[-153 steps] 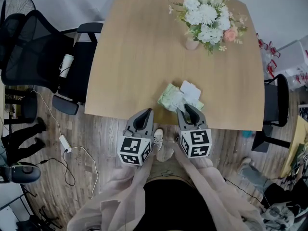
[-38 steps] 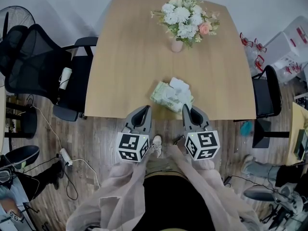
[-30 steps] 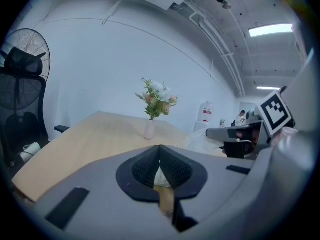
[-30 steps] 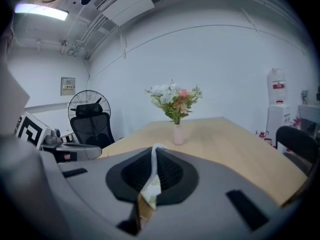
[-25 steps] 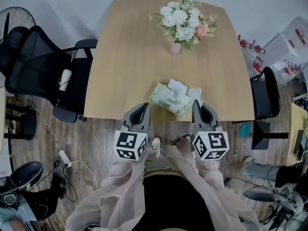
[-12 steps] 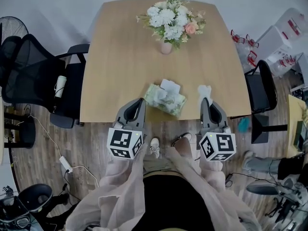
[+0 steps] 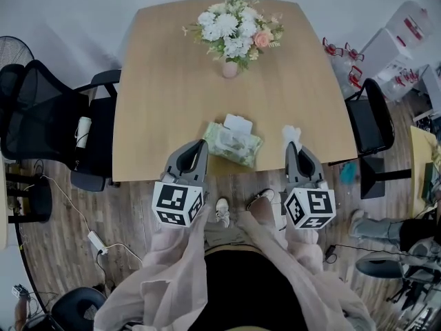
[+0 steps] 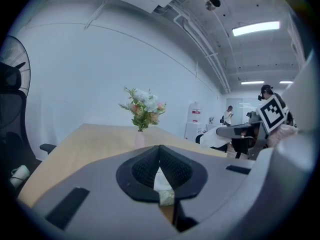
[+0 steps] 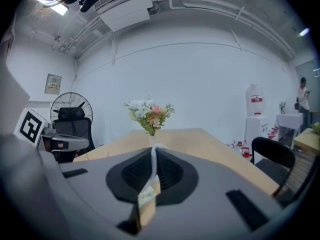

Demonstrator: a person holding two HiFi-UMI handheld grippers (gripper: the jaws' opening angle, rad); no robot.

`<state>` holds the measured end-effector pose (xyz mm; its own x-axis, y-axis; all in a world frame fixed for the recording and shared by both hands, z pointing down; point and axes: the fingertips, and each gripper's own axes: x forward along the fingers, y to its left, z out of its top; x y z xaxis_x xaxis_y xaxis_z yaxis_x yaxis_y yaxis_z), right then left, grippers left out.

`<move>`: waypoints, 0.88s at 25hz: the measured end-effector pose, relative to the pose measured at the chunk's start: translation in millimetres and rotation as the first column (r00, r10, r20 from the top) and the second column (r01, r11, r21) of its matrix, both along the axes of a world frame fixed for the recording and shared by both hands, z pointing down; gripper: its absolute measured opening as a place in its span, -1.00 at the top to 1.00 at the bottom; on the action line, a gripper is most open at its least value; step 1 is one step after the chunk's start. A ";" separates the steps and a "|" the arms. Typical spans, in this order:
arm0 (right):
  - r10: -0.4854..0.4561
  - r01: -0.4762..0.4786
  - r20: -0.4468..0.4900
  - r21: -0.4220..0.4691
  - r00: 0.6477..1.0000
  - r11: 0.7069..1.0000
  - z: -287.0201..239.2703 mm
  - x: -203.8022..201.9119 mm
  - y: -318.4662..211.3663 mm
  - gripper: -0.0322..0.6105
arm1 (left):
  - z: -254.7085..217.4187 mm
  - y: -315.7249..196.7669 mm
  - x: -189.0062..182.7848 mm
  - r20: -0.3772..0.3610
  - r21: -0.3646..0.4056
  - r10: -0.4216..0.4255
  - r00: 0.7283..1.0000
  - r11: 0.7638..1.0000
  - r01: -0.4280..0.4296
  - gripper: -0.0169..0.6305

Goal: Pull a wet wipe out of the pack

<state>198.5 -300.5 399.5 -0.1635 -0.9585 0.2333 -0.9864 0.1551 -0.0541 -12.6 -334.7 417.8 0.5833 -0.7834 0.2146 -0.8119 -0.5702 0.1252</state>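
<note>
Right tool [image 7: 295, 147] is clamped on a wet wipe [image 7: 291, 134] that sticks out past its tip, apart from the pack [image 7: 233, 143] to its left. Left tool [image 7: 198, 147] jaws are together, with the pack just right of its tip on the desk [image 7: 165, 81].

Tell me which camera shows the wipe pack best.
The head view: the pack lies whole on the table. The left gripper view shows a sliver between its jaws; the right gripper view shows none clearly.
</note>
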 end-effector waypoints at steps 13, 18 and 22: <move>-0.026 0.025 -0.020 -0.033 0.999 0.999 8.7 -4.8 -8.7 0.87 | 4.0 -1.8 -5.7 -0.001 -0.018 -0.013 1.000 1.000 0.013 0.91; -0.039 0.038 -0.028 -0.037 0.999 0.999 10.1 -6.5 -13.9 0.87 | 5.3 -3.0 -10.7 -0.001 -0.023 -0.032 0.999 0.999 0.032 0.91; -0.039 0.038 -0.034 -0.029 0.999 0.999 7.3 -6.2 -16.6 0.87 | 5.7 -4.1 -12.3 -0.002 -0.026 -0.039 0.999 0.999 0.039 0.91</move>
